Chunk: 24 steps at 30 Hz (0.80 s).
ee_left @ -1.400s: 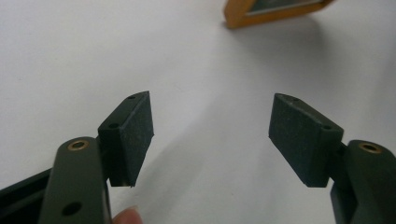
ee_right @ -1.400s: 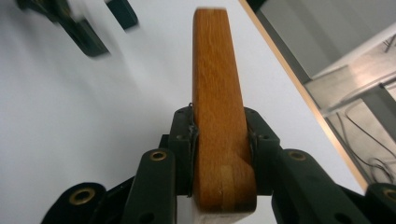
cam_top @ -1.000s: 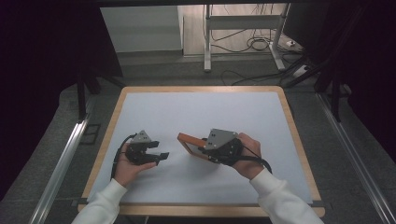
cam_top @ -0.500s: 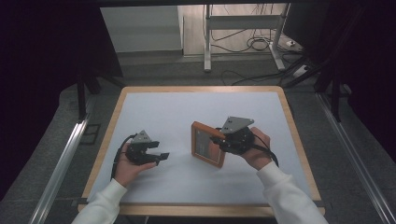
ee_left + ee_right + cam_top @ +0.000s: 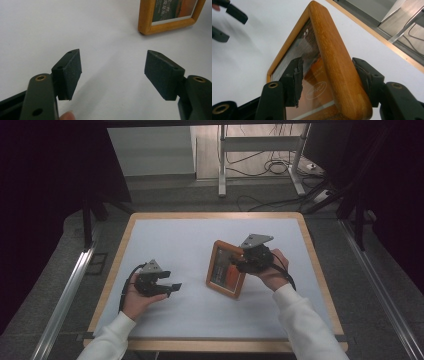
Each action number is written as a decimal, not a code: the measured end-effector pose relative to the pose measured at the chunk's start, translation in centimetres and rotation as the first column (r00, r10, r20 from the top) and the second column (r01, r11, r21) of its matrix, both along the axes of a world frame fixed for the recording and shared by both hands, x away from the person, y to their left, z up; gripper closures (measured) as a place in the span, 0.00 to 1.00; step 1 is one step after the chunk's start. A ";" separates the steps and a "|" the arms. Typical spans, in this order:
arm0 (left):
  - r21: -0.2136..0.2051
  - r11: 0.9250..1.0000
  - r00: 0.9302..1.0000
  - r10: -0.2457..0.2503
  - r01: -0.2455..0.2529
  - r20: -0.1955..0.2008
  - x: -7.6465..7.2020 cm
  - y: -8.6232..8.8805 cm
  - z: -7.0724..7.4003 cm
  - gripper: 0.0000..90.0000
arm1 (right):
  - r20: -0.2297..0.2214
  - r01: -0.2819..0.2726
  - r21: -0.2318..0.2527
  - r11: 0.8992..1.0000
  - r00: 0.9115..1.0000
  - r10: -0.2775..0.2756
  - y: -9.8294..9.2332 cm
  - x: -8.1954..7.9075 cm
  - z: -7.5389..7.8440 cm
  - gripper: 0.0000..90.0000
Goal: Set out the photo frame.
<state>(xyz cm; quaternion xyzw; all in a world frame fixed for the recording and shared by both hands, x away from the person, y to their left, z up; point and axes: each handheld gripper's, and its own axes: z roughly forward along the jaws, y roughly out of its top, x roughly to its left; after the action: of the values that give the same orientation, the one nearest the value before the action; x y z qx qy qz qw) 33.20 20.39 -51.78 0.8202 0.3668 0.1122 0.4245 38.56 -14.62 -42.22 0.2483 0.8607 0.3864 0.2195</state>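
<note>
Right tool (image 5: 239, 263) clamps the picture frame (image 5: 223, 276), hiding its right edge; left tool (image 5: 172, 287) gapes empty.

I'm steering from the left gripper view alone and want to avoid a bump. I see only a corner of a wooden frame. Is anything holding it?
Observer: Yes. The right gripper is shut on the picture frame, one jaw on the glass face and one behind the wooden edge, as the right gripper view shows.
Operator: Does the frame lie flat?
Observer: No. In the high view it stands tilted up on its lower edge on the white table.
Operator: And where is my gripper from there?
Observer: The left gripper is open, off to the left of the frame with a stretch of bare table between them.
</note>
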 end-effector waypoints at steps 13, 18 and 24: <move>-0.003 1.000 1.000 -0.003 0.003 0.006 -0.1 -0.1 0.1 0.32 | 0.041 0.122 0.160 0.980 0.991 -0.130 -3.2 -3.0 -0.6 0.25; 0.003 1.000 1.000 -0.007 0.007 0.007 -0.2 -0.2 0.2 0.32 | -0.007 0.141 0.206 0.968 0.990 -0.142 -5.0 -4.2 -1.6 0.25; -0.003 1.000 1.000 -0.007 0.007 0.030 -0.4 -0.4 0.3 0.32 | -0.059 0.151 0.228 0.962 0.988 -0.141 -6.6 -6.0 -3.9 0.39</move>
<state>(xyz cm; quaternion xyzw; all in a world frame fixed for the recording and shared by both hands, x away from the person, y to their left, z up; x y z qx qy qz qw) 32.83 20.02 -51.50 0.8190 0.3577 0.1226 0.4316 32.54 -21.18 -46.09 0.3430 0.7935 0.4618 0.1985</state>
